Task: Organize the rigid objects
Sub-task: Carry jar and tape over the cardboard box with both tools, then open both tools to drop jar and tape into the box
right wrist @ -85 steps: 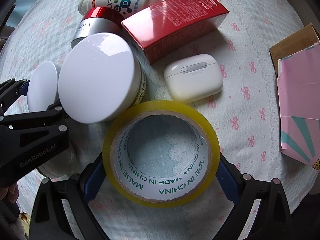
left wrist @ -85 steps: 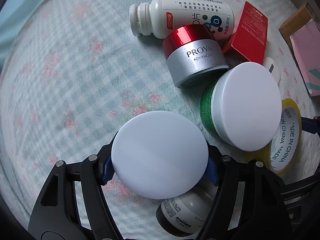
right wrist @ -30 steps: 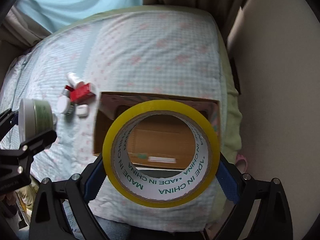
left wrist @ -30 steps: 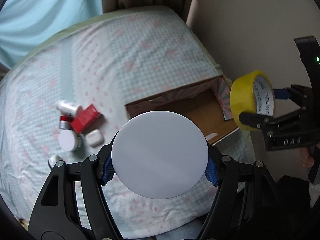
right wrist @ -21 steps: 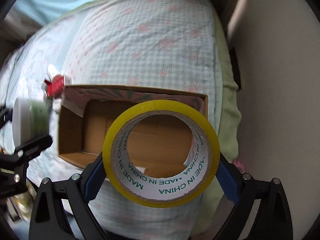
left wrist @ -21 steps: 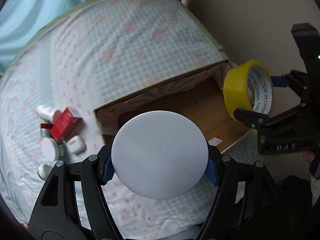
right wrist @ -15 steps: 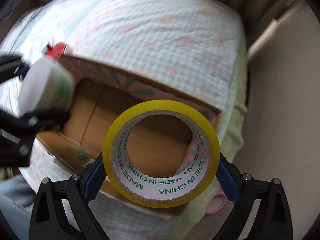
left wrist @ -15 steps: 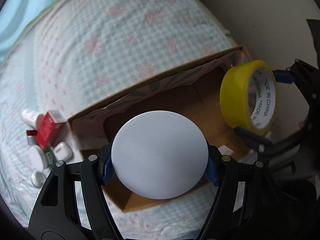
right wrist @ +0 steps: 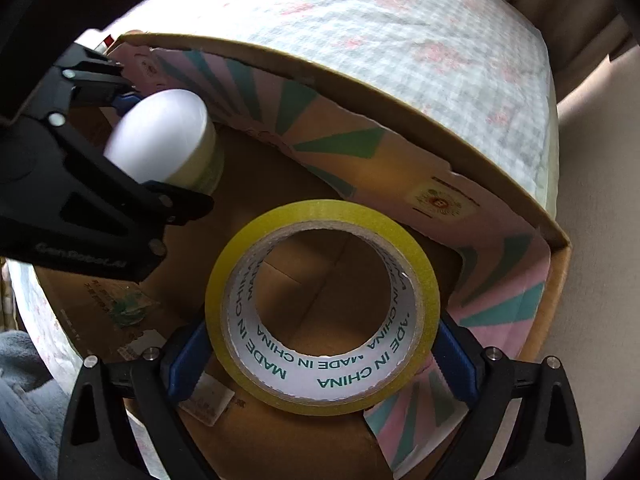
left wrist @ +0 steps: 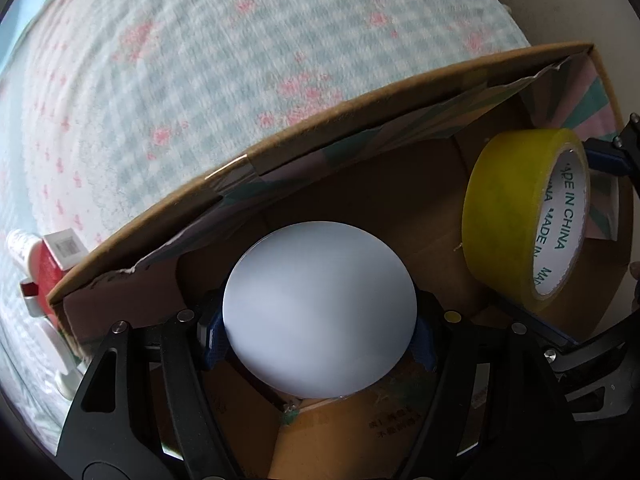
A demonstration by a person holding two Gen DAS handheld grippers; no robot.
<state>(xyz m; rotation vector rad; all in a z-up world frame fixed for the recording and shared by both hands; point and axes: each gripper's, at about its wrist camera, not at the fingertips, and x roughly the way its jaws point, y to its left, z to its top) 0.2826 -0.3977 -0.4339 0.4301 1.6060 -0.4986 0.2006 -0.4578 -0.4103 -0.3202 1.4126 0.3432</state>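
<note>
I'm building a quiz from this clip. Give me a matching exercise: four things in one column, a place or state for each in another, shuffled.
1. white-lidded jar
2. yellow tape roll
3. cardboard box
4. red box

a. lying on the bedspread, outside
b. clamped in the right gripper
c. open, flaps folded inward
d. clamped in the left gripper

Pairs: 1-d, 2-b, 3-c, 4-a

Left wrist cam: rides the left gripper [left wrist: 320, 340], looks steeply down along its fingers, close above the open cardboard box [left wrist: 360, 120] on the bed [left wrist: 200, 60]; upper part w/ bedding blurred. Right wrist cam: rides the right gripper [right wrist: 322, 344], same downward aim, also close, prob. slightly nearer the box floor. Shared: box interior & far wall; each view catches the other gripper w/ its load, the white-lidded jar [right wrist: 160, 140] and the yellow tape roll [left wrist: 528, 216].
</note>
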